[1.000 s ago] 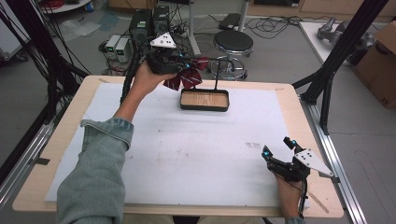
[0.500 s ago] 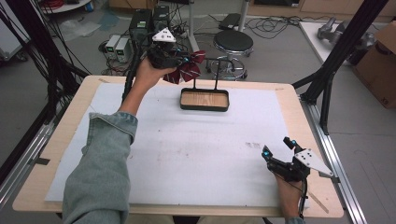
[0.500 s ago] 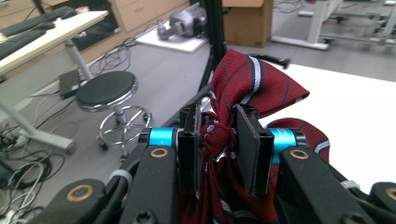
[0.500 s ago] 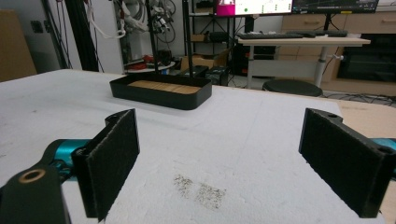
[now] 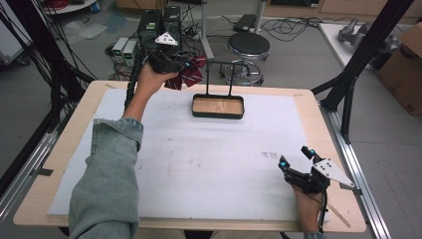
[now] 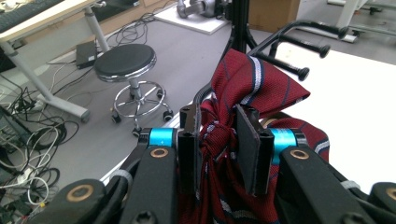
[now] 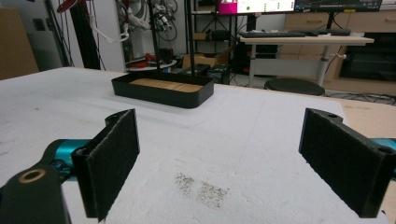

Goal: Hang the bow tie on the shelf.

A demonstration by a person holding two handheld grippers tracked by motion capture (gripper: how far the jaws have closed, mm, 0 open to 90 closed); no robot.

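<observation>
Left gripper (image 5: pixel 185 63) at 11 o'clock, raised off table (image 5: pixel 99 99), jaws clamped on red striped tie (image 6: pixel 243 88) beside rack (image 5: pixel 219 84). Right gripper (image 5: pixel 297 160) at 5 o'clock, jaws wide apart, empty.

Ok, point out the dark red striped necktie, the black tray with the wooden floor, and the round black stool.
dark red striped necktie (image 6: pixel 243 84), left gripper view, upper fold.
black tray with the wooden floor (image 5: pixel 218 116), high view, near wall.
round black stool (image 5: pixel 248 46), high view, seat.
</observation>
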